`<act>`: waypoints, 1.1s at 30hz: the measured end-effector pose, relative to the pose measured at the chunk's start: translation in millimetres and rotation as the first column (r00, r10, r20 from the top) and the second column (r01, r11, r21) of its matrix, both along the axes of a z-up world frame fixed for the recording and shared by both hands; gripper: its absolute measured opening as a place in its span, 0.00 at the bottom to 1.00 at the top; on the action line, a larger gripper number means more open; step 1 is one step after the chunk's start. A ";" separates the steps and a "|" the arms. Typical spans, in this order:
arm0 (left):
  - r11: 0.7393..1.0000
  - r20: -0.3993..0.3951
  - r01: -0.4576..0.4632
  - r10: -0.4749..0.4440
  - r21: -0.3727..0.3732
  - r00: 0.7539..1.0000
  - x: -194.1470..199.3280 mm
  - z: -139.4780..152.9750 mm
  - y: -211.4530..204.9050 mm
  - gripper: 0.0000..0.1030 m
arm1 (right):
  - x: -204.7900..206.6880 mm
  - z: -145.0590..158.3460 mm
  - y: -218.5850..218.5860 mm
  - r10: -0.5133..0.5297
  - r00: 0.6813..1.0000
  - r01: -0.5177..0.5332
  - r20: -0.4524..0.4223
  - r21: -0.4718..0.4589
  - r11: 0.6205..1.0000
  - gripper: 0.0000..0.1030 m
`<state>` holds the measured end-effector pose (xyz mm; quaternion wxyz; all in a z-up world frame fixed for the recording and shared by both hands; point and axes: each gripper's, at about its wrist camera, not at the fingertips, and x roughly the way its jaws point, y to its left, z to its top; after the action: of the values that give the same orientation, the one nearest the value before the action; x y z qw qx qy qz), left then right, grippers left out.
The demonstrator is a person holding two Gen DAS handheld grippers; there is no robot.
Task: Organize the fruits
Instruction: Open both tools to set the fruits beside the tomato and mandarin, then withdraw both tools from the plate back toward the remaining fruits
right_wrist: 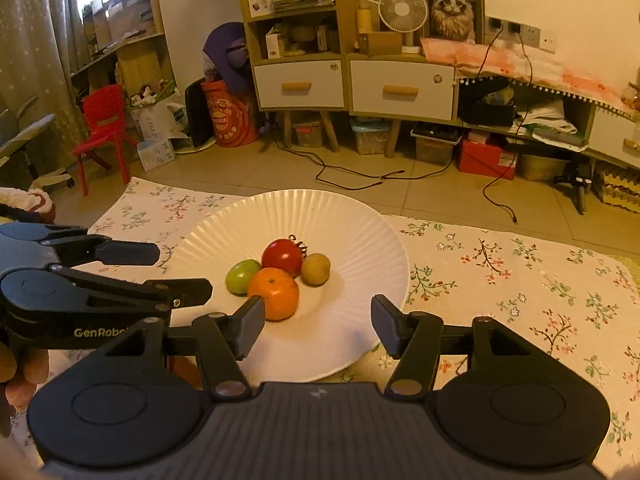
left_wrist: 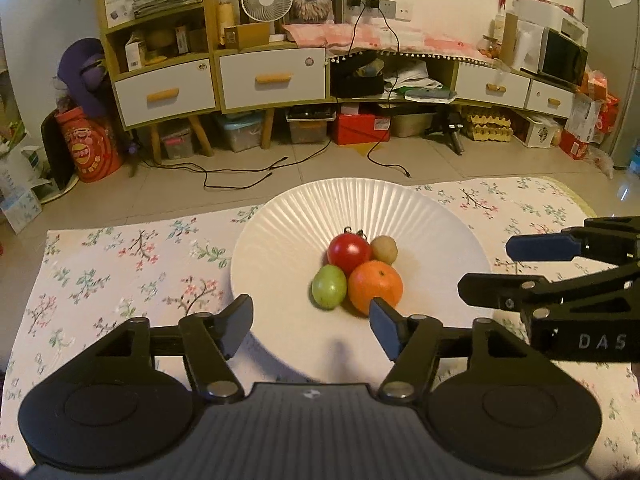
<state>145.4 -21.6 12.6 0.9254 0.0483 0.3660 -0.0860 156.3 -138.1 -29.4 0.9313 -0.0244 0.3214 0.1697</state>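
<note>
I count one plate [left_wrist: 304, 208], four fruits: one tomato [left_wrist: 349, 251], one orange [left_wrist: 375, 286], one green fruit [left_wrist: 329, 287], one brown fruit [left_wrist: 385, 249].

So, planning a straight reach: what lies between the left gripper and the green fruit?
Only bare white plate between the left gripper and green fruit, seen in the left wrist view.

Tiled floor [left_wrist: 320, 160], cluttered shelf unit [left_wrist: 160, 40], red chair [right_wrist: 102, 128]
</note>
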 end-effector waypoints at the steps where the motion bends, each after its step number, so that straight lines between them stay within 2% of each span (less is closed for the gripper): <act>1: 1.000 -0.003 -0.002 0.002 -0.005 1.000 -4.1 0.2 2.3 0.60 | -1.3 0.2 0.6 0.002 1.000 -0.002 -0.001 0.001 1.000 0.57; 8: 0.999 -0.010 -0.034 0.034 -0.021 0.999 -27.5 1.1 16.9 0.74 | -20.9 2.7 5.5 0.035 0.999 -0.035 0.003 -0.006 0.999 0.65; 12: 0.998 -0.021 -0.052 0.051 -0.038 0.998 -39.0 -0.2 24.8 0.76 | -30.1 1.3 7.8 0.042 0.999 -0.042 -0.002 -0.009 0.999 0.66; 18: 1.000 -0.002 -0.024 0.024 0.014 1.000 -56.0 -3.8 26.9 0.79 | -44.1 -2.3 9.4 0.032 0.999 -0.032 -0.014 0.004 0.999 0.73; 24: 1.000 -0.016 -0.019 0.019 0.018 1.000 -68.6 -5.7 34.6 0.83 | -53.7 -6.8 11.4 0.020 0.999 -0.020 -0.025 0.000 1.000 0.78; 29: 0.999 -0.032 -0.029 0.029 0.018 0.999 -82.8 -8.9 37.9 0.89 | -66.5 -10.7 13.5 0.004 1.000 -0.004 -0.012 -0.014 1.000 0.87; 33: 0.999 -0.045 -0.039 0.041 0.037 0.998 -91.5 -14.1 42.4 0.92 | -75.3 -13.6 15.4 0.003 1.000 -0.003 -0.002 -0.029 1.000 0.90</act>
<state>53.9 20.8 -1.5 0.9173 0.0559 0.3893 -0.0620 81.0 -122.7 -43.0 0.9302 -0.0384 0.3249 0.1664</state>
